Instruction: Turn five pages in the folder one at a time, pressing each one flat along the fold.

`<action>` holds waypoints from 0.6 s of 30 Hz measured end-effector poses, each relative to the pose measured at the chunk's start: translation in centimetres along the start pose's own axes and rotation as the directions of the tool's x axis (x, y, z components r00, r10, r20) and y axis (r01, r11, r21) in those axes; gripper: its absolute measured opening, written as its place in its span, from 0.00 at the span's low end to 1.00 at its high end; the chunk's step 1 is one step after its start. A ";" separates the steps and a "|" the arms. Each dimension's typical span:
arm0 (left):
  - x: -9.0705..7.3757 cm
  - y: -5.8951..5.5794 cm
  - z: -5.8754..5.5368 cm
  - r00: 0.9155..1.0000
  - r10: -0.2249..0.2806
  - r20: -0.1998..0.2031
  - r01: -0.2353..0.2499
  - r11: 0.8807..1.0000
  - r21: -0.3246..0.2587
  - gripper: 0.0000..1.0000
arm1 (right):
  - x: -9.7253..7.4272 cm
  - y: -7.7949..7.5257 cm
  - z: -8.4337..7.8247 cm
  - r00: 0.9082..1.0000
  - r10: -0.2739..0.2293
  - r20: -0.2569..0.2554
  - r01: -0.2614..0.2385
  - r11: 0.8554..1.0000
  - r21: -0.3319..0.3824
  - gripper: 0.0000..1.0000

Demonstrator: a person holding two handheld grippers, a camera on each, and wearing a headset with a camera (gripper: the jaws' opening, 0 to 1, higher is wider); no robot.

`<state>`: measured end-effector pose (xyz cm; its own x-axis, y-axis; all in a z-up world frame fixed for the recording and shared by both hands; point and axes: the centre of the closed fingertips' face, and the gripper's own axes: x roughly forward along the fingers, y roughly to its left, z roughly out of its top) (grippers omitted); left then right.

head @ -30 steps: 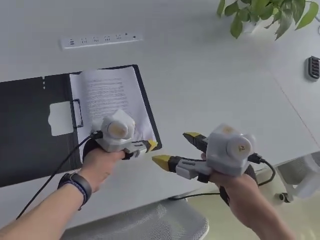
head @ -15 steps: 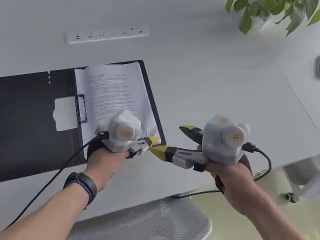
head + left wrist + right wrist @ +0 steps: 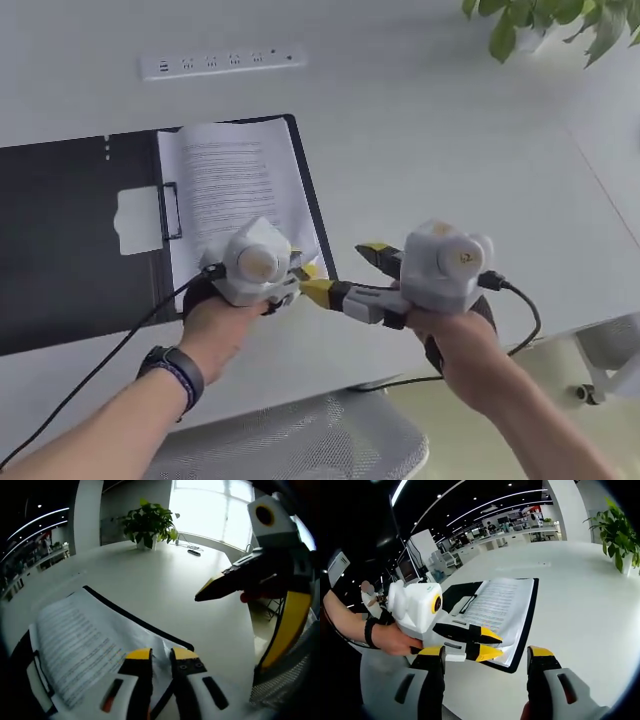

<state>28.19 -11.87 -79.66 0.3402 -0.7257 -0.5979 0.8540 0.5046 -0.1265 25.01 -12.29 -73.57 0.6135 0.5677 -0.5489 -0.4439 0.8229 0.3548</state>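
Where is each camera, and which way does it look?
Head view: on the person's head, looking down at the folder, left hand, right hand, left gripper and right gripper.
Left gripper view: on the left gripper, looking along its jaws over the page toward the plant; right gripper at right.
Right gripper view: on the right gripper, looking past its jaws at the folder, left gripper and left hand.
All three share the page.

the right gripper has moved in beside the left gripper, their yellow tips now nearly touching.
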 end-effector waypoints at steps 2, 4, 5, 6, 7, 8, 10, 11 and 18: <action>0.1 -0.5 -0.1 1.000 -0.022 -0.001 0.022 1.000 0.000 0.06 | 0.4 -0.1 0.0 1.000 0.003 -0.002 -0.003 1.000 0.016 0.65; 0.1 -0.9 -0.2 0.999 -0.032 -0.003 0.032 0.999 -0.003 0.01 | 0.9 -0.3 -0.2 1.000 0.005 -0.009 -0.005 1.000 0.024 0.64; 0.2 -1.0 -0.2 0.999 -0.036 -0.003 0.036 0.999 -0.009 0.01 | 1.2 -0.4 -0.2 1.000 0.006 -0.013 -0.006 1.000 0.028 0.64; 0.2 -1.1 -0.2 0.999 -0.039 0.001 0.039 0.999 -0.019 0.00 | 1.4 -0.5 -0.2 1.000 0.009 -0.015 -0.008 0.999 0.032 0.63; 0.1 -1.1 -0.1 0.999 -0.039 0.005 0.039 0.999 -0.028 0.00 | 1.6 -0.5 -0.2 1.000 0.010 -0.016 -0.010 0.999 0.035 0.63; 0.1 -1.0 0.0 0.999 -0.038 0.009 0.038 0.999 -0.037 0.00 | 2.0 -0.6 -0.1 1.000 0.011 -0.018 -0.010 0.999 0.040 0.62; -0.2 -1.0 0.2 0.999 -0.042 0.022 0.043 0.998 -0.051 0.00 | 2.5 -0.7 -0.1 1.000 0.018 -0.022 -0.017 0.999 0.050 0.60; -0.2 -1.0 0.3 0.999 -0.041 0.027 0.043 0.998 -0.055 0.00 | 2.8 -0.7 0.0 0.999 0.022 -0.025 -0.021 0.998 0.057 0.60; -0.7 -1.1 0.7 0.998 -0.044 0.048 0.047 0.996 -0.070 0.00 | 4.3 -1.3 0.5 0.999 0.038 -0.013 -0.035 0.986 0.163 0.54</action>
<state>27.31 -12.24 -78.62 0.3206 -0.7687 -0.5535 0.8397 0.5010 -0.2094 28.54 -10.88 -76.03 0.5874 0.5980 -0.5452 -0.3526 0.7955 0.4927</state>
